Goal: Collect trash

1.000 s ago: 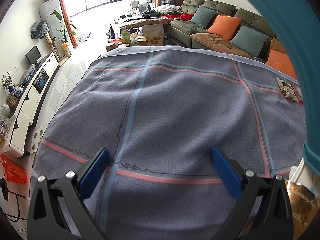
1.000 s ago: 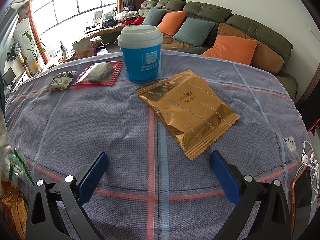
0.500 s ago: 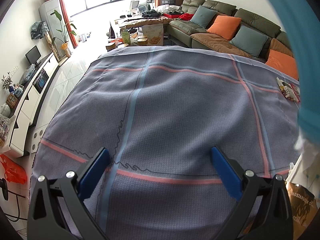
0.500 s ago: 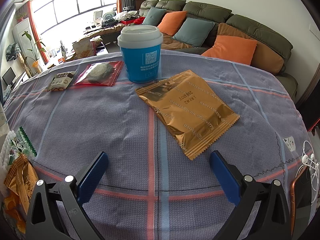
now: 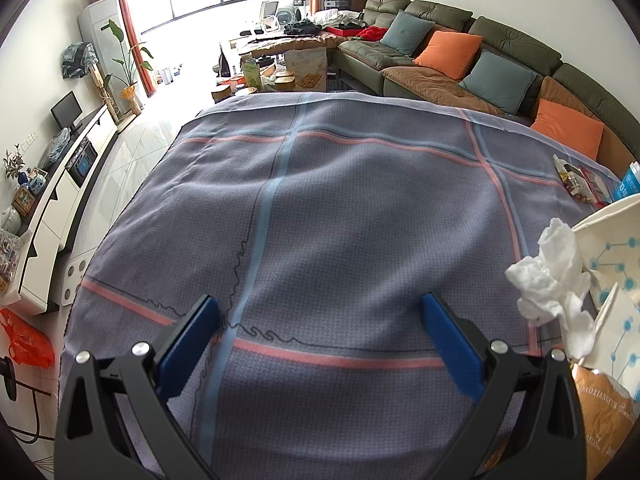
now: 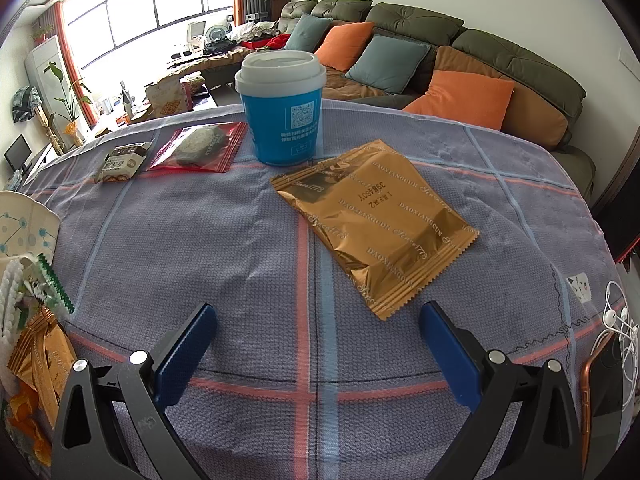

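Note:
In the right wrist view a gold wrapper (image 6: 376, 224) lies flat on the grey checked tablecloth (image 6: 200, 248), just ahead of my open, empty right gripper (image 6: 318, 344). Behind it stands a blue cup with a white lid (image 6: 282, 108). A red packet (image 6: 200, 146) and a small dark snack packet (image 6: 120, 162) lie to the cup's left. A pile of trash with a white patterned paper container (image 6: 24, 232), gold wrappers and tissue sits at the left edge. In the left wrist view my left gripper (image 5: 320, 340) is open and empty over bare cloth; crumpled tissue (image 5: 556, 280) and the white container (image 5: 616, 264) are at its right.
A phone (image 6: 604, 384) with white earphones (image 6: 620, 320) lies at the table's right edge. A sofa with orange and teal cushions (image 6: 460, 100) stands behind the table. A TV cabinet (image 5: 52, 208) and floor are to the left.
In the left wrist view a large blue shape at the right edge has gone, and the white container with tissue now shows there. The trash pile has come into the right wrist view's left edge.

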